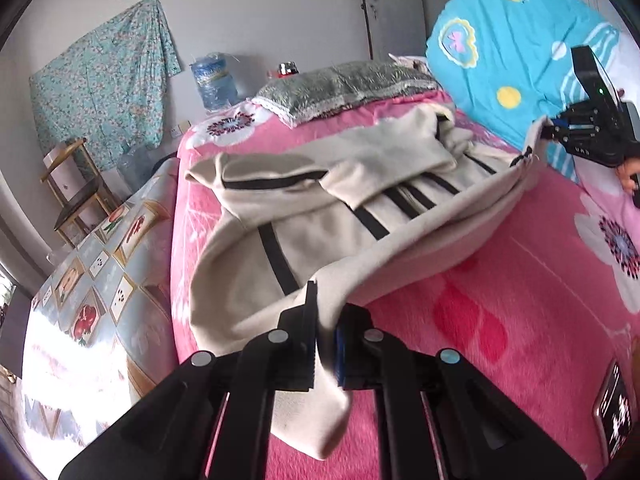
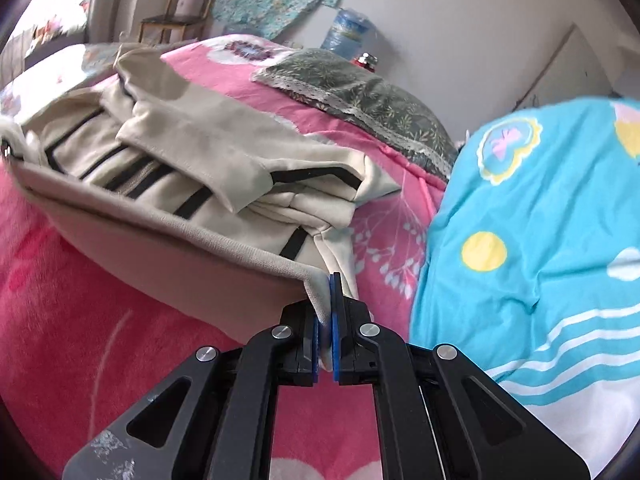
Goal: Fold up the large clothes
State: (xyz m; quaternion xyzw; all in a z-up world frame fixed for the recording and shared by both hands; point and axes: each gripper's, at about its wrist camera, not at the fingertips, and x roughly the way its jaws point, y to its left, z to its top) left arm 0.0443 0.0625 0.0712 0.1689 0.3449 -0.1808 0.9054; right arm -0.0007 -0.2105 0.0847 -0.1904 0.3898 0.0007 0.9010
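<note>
A cream jacket with black stripes [image 1: 340, 200] lies on a pink floral bed, its sleeves folded across its body. It also shows in the right wrist view [image 2: 192, 148]. My left gripper [image 1: 326, 320] is shut on one corner of the jacket's bottom hem and holds it above the bed. My right gripper [image 2: 325, 304] is shut on the other hem corner, also lifted; it shows at the far right of the left wrist view [image 1: 544, 132]. The hem hangs stretched between the two grippers.
A pink bedspread [image 1: 500, 280] covers the bed. A grey-green pillow [image 1: 340, 84] lies at the head. A blue patterned quilt [image 2: 540, 220] is heaped on the right. A tiled-pattern table [image 1: 92, 280], a wooden chair [image 1: 76, 188] and a water bottle [image 1: 214, 80] stand left.
</note>
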